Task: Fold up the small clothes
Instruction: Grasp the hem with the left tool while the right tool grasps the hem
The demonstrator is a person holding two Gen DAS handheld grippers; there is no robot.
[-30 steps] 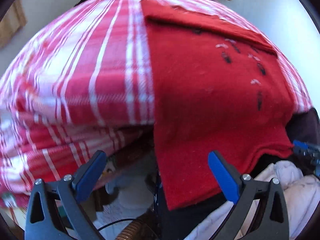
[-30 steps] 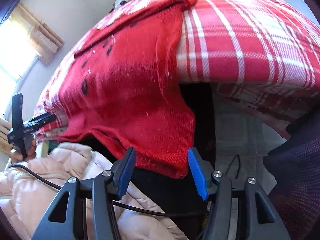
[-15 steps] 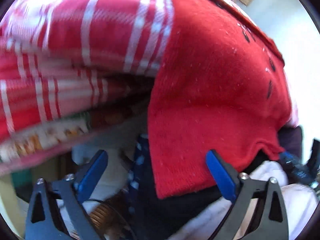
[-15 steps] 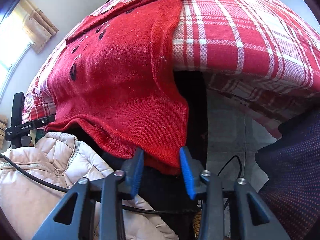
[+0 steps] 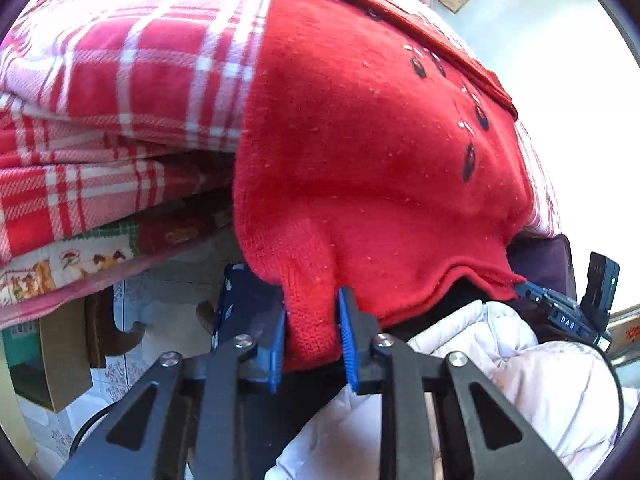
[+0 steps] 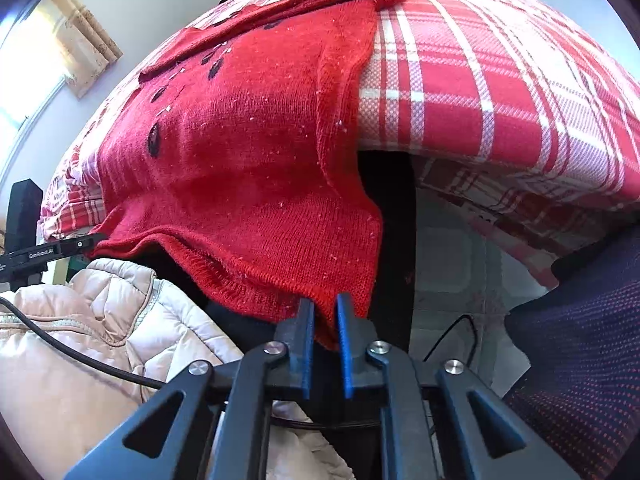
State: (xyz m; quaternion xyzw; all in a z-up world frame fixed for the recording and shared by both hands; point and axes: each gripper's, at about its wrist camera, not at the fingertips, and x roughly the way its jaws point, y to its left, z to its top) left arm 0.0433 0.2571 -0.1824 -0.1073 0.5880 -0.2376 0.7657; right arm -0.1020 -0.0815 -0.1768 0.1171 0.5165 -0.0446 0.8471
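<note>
One red-checked blanket (image 6: 480, 92) under sweater (image 6: 248, 160)

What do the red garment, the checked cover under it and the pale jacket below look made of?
Red sweater: knitted yarn, probably wool or acrylic; visible stitch rows, ribbed hem, pale lint. Plaid blanket: woven cloth, likely cotton or flannel; matte, fine weave texture in the checks. Pale jacket: quilted, padded synthetic shell, judging by stitched puffy panels with a slight sheen.

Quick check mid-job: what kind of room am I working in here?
Most likely a bedroom at home. The red sweater lies over the edge of a bed with a red plaid cover, a curtained window sits by the wall, and a padded jacket lies below.
</note>
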